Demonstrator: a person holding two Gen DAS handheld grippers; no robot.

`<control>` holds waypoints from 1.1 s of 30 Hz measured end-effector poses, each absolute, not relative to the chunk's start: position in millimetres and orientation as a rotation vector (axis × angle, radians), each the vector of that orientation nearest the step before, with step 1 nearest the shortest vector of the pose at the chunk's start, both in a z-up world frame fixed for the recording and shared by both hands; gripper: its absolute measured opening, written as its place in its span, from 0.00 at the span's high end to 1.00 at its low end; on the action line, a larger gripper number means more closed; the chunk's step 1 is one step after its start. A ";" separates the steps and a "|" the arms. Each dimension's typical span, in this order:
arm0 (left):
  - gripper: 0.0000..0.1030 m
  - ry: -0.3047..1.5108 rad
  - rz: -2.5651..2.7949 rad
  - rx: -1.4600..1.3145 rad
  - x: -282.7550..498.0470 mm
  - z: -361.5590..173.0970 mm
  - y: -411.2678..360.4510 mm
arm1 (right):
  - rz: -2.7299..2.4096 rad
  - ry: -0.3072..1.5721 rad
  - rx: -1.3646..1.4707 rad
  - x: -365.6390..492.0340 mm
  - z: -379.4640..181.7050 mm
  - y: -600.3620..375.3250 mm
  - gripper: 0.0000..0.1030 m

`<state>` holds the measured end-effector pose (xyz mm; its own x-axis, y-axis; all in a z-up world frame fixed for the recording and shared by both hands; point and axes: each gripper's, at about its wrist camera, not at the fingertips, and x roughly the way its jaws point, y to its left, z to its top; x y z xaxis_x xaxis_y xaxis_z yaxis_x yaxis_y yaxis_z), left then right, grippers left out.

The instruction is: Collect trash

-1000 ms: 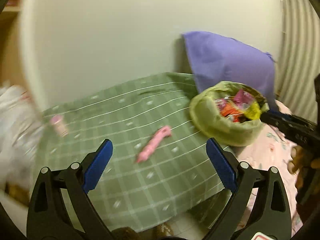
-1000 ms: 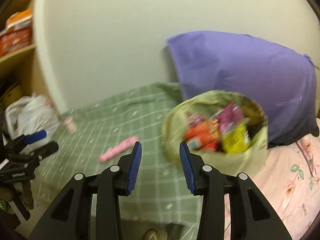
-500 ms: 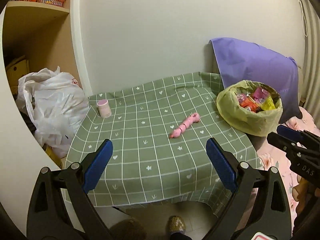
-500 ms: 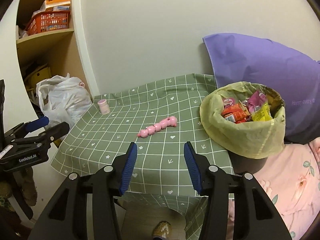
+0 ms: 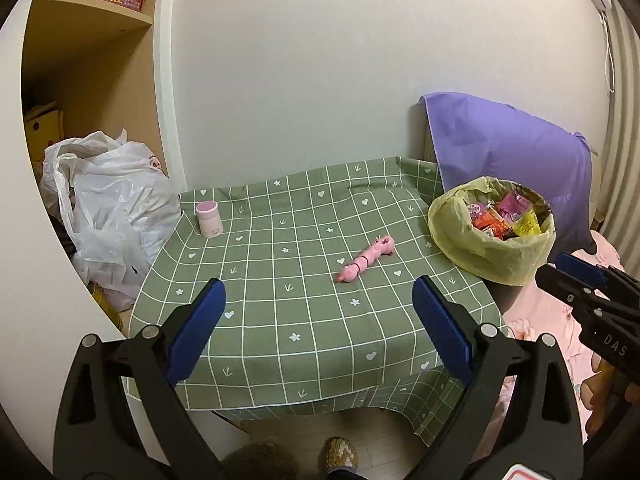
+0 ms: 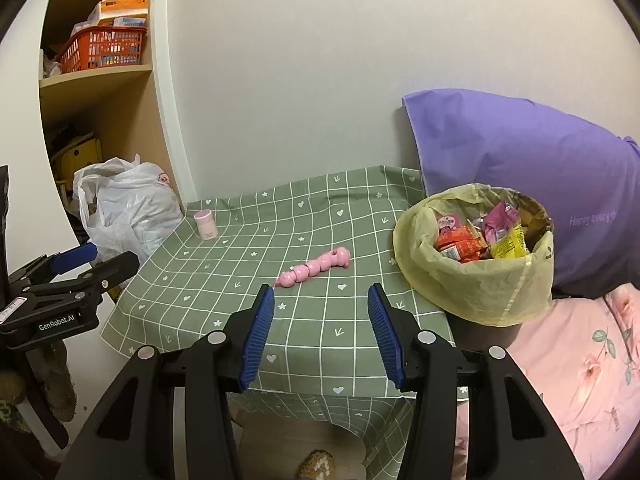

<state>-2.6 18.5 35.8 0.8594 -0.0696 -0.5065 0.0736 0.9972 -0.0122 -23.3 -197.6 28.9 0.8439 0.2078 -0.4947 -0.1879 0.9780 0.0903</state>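
A pink segmented toy-like piece (image 5: 366,260) (image 6: 316,266) lies mid-table on the green checked cloth (image 5: 280,320) (image 6: 224,272). At the table's right corner stands a bin with a yellow-green liner (image 5: 492,256) (image 6: 472,292), filled with colourful wrappers (image 6: 480,236). A small pink-lidded jar (image 5: 209,219) (image 6: 206,224) stands upright at the far left corner. My left gripper (image 5: 318,284) (image 6: 112,255) hangs open and wide before the table's front edge, holding nothing. My right gripper (image 6: 320,290) (image 5: 564,272) is open too, its jaws narrower and empty, short of the pink piece.
A white plastic bag (image 5: 112,208) bulges left of the table under wooden shelves with an orange basket (image 6: 100,50). A purple pillow (image 6: 520,168) leans behind the bin. Pink floral bedding (image 6: 580,360) lies to the right. A slippered foot (image 5: 340,454) shows on the floor below.
Both grippers drew back from the bin and swung left, so the whole table now shows. The right jaws spread wider. The blur has gone and both views are steady.
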 end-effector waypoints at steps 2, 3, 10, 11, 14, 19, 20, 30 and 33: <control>0.13 0.527 -0.073 0.004 -1.9 36.8 20.5 | 0.214 0.524 0.038 -22.8 29.2 -195.9 0.55; 0.13 0.526 -0.073 0.002 -1.6 37.0 21.3 | 0.215 0.522 0.035 -22.2 29.4 -194.4 0.55; 0.13 0.517 -0.068 -0.004 -0.6 38.4 24.7 | 0.219 0.523 0.033 -18.0 30.1 -192.5 0.55; 0.13 0.516 -0.068 -0.004 -0.5 38.3 24.8 | 0.220 0.523 0.033 -18.1 30.0 -191.8 0.55; 0.13 0.517 -0.067 -0.001 -0.8 37.9 24.6 | 0.222 0.524 0.029 -17.7 29.8 -189.1 0.55; 0.13 0.520 -0.066 0.003 0.1 38.4 25.2 | 0.224 0.522 0.035 -15.0 30.8 -188.0 0.55; 0.13 0.521 -0.066 0.005 0.1 38.5 25.0 | 0.224 0.521 0.035 -14.5 30.9 -187.0 0.55; 0.13 0.529 -0.066 0.009 0.3 37.7 22.7 | 0.227 0.520 0.039 -13.1 31.4 -189.6 0.55; 0.13 0.530 -0.067 0.012 -1.0 37.4 21.3 | 0.224 0.520 0.040 -13.0 31.4 -188.6 0.55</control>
